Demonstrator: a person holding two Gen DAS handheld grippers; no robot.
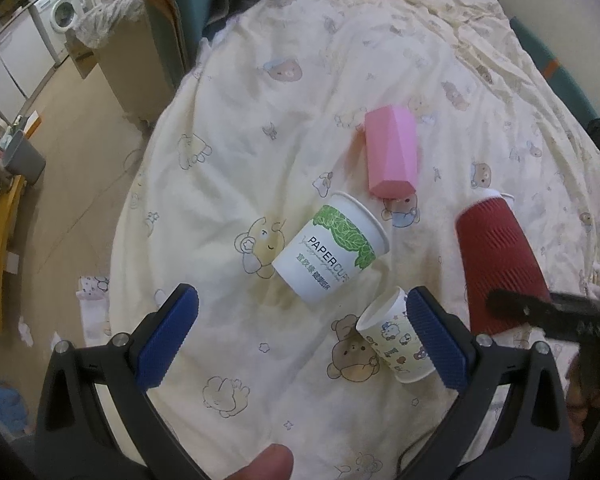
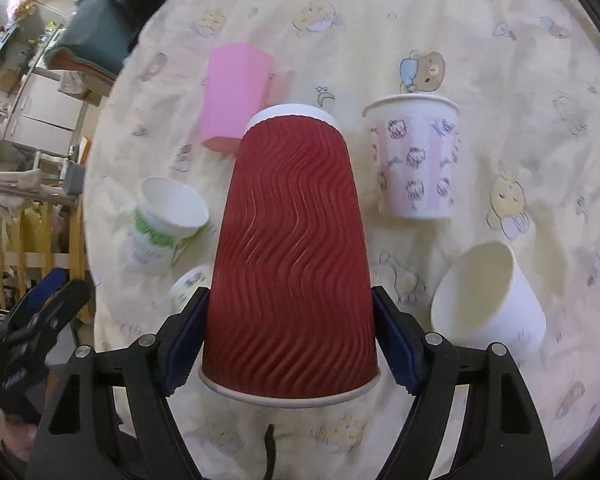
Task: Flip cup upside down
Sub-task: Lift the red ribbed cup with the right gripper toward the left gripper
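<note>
A red ribbed paper cup (image 2: 290, 256) sits between the blue pads of my right gripper (image 2: 290, 340), which is shut on it near its rim; the cup's rim faces the camera and its white base points away. The same cup shows in the left wrist view (image 1: 500, 264) with the right gripper's black finger (image 1: 540, 308) across it. My left gripper (image 1: 302, 320) is open and empty above the bedspread. Its right pad is beside a small cartoon-print cup (image 1: 396, 340) lying tilted.
A white-and-green paper cup (image 1: 332, 246) and a pink faceted cup (image 1: 392, 152) lie on the bear-print bedspread (image 1: 240, 160). A pink-patterned cup (image 2: 416, 156) stands upright and a plain white cup (image 2: 488, 300) leans at right. The bed edge and floor are at left.
</note>
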